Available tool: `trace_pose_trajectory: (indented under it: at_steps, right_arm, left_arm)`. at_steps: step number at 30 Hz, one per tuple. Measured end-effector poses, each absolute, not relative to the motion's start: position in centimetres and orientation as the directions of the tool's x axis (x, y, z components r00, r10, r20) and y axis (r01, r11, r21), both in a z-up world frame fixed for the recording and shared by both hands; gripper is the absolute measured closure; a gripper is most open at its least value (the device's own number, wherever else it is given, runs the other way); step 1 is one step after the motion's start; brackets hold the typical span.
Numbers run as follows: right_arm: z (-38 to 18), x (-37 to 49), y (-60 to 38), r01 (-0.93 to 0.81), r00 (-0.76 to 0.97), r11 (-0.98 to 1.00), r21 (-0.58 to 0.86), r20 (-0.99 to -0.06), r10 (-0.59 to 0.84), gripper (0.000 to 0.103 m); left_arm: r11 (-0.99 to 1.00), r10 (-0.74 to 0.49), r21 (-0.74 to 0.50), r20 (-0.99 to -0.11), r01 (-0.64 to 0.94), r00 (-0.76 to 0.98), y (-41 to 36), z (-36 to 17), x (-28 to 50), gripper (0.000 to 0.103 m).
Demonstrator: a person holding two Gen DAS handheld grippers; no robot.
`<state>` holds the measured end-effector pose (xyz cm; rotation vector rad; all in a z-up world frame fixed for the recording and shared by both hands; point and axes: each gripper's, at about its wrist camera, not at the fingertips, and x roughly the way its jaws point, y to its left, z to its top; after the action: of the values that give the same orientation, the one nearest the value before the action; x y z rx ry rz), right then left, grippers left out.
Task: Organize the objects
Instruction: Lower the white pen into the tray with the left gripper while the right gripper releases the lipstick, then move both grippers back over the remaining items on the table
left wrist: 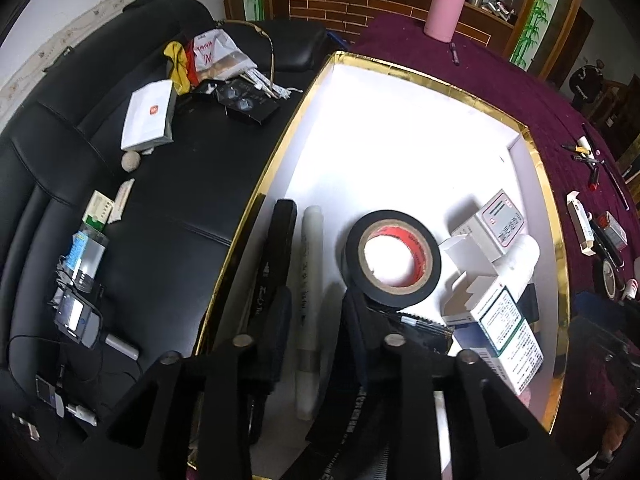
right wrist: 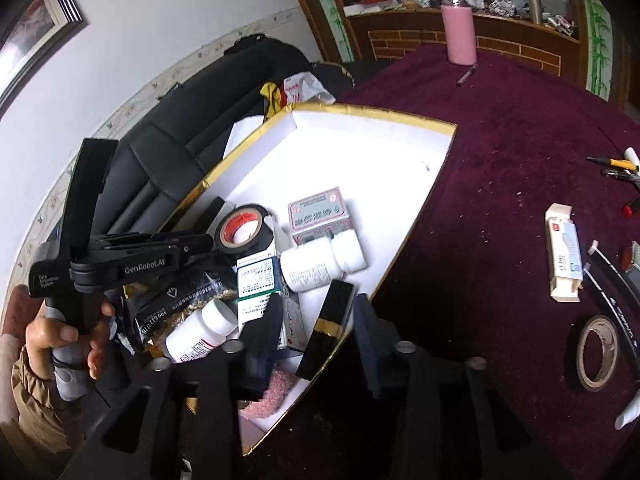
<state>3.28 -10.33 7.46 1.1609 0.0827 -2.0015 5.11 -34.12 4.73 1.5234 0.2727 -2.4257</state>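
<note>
A white box with a gold rim holds a black tape roll, medicine cartons and white pill bottles. My left gripper hangs open over the box's near left corner. A white marker pen lies loose on the box floor between its fingers, beside a long black case. My right gripper is open at the box's near edge. Between its fingers a black stick with a gold band leans on the rim, and neither pad presses on it. In the right wrist view a hand holds the left gripper.
The box sits on a purple tablecloth. On the cloth are a pink flask, a pale tape ring, a small white carton and pens. A black sofa to the left carries loose clutter.
</note>
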Motion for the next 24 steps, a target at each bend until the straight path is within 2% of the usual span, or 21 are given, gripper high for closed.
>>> trace_pose_trajectory:
  at_steps: [3,4,5,8,16,24]
  right_arm:
    - [8.0,3.4,-9.4,0.665,-0.269,-0.669,0.332,-0.729,-0.630,0.046]
    - [8.2,3.4,-8.9,0.662,-0.279,-0.670,0.337,-0.719,-0.637,0.036]
    - [8.3,3.5,-8.7,0.660,-0.286,-0.671,0.339,-0.712,-0.641,0.027]
    - [8.7,3.5,-7.0,0.635,-0.317,-0.680,0.367,-0.679,-0.662,0.009]
    - [8.8,3.5,-2.1,0.561,-0.399,-0.731,0.389,-0.646,-0.650,0.000]
    - [7.6,6.0,5.3,0.439,-0.538,-0.842,0.314,-0.658,-0.526,0.000]
  left_arm:
    - [-0.946,-0.153,0.007,-0.891,0.324,-0.427,-33.6,5.4,5.3,0.057]
    - [-0.945,-0.163,0.015,-0.887,0.326,-0.432,-33.4,5.6,5.3,0.053]
    - [-0.944,-0.168,0.018,-0.884,0.328,-0.437,-33.2,5.8,5.3,0.051]
    - [-0.942,-0.161,0.002,-0.881,0.337,-0.444,-33.0,6.2,5.4,0.048]
    - [-0.940,-0.093,-0.087,-0.865,0.329,-0.494,-31.2,8.1,6.1,0.042]
    - [-0.952,0.014,-0.176,-0.841,0.249,-0.541,-27.2,9.5,6.0,0.039]
